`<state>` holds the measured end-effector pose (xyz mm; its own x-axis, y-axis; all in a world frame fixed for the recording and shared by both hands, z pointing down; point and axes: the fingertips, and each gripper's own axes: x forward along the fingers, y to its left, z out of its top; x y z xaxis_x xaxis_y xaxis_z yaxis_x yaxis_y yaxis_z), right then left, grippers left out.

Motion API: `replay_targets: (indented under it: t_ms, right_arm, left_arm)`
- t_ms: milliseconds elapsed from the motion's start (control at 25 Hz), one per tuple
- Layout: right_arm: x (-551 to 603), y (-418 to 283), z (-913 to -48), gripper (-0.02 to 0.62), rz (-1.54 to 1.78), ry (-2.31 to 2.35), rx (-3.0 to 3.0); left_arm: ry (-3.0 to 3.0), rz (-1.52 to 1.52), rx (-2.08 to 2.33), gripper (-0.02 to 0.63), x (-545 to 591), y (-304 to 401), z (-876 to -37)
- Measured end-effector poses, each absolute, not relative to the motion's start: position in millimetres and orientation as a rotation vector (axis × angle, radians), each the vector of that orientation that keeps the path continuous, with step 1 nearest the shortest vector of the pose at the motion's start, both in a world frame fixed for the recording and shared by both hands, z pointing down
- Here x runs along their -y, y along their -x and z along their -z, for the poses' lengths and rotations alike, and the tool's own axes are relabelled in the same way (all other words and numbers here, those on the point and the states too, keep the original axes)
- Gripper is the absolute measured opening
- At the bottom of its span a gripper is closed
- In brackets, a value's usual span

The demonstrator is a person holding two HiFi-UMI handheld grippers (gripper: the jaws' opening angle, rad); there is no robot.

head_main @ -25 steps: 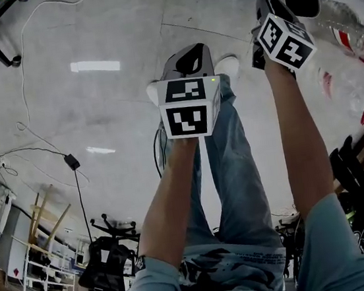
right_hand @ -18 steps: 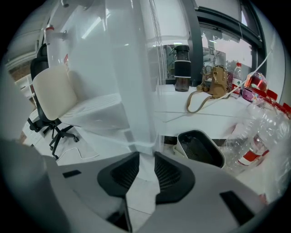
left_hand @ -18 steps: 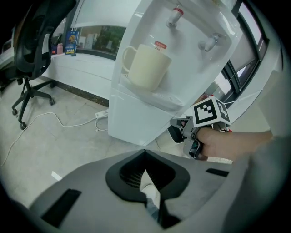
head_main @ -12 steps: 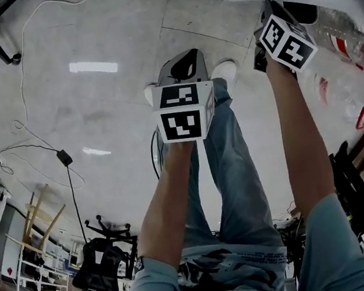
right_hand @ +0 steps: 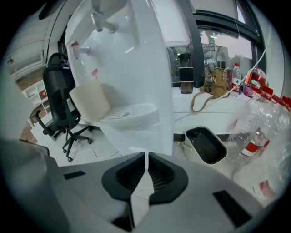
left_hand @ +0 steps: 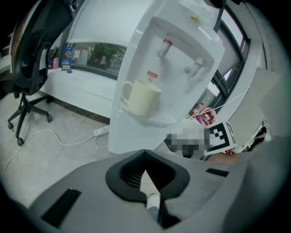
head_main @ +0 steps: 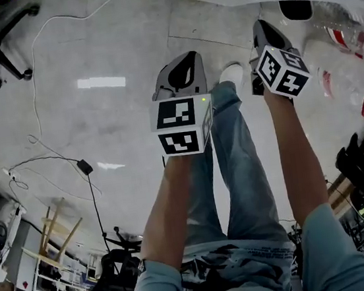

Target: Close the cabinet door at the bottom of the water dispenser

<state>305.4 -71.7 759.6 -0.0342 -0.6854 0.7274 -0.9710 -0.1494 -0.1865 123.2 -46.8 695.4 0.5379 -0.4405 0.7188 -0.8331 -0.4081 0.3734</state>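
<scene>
Right now I am holding both grippers out above my legs, over the grey floor (head_main: 103,152). My left gripper (left_hand: 144,157) is keeping its jaws pressed together, with nothing between them. My right gripper (right_hand: 146,157) is closing its jaws, which are all but meeting, and nothing is sitting between them either. Neither gripper is touching anything.

Just ahead of both, the white water dispenser (left_hand: 141,50) is standing on the floor. A cream cup (left_hand: 141,98) is resting on its drip tray (left_hand: 157,119), below the red tap (left_hand: 166,45). The cabinet door at its bottom is not showing. The gripper bodies are covering the lowest part of the dispenser, so I cannot tell whether the door is open or closed.

To the dispenser's right, a small bin (right_hand: 207,144) with a black inside is sitting near some clear plastic bottles (right_hand: 254,132). Farther off on the left, a black office chair (left_hand: 32,59) is standing. A white cable (left_hand: 59,139) is trailing across the floor toward a power strip (left_hand: 102,132).
</scene>
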Motion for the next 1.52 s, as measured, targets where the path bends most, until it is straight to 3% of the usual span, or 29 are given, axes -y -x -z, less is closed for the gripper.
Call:
replay_targets:
  t_ms: [680, 1000, 1520]
  right_arm:
    - [60, -136, -558, 0.028, -0.875, -1.681, 2.196]
    - [76, -90, -435, 0.028, -0.794, -1.668, 2.348]
    - [108, -52, -224, 0.028, -0.348, -1.695, 2.540]
  left_arm:
    - [-2.294, -0.552, 1.234, 0.008, 78, -25, -522]
    - [-2.379, -0.496, 1.415, 0.008, 94, 22, -402]
    - [-2.379, -0.271, 1.804, 0.008, 108, 81, -215]
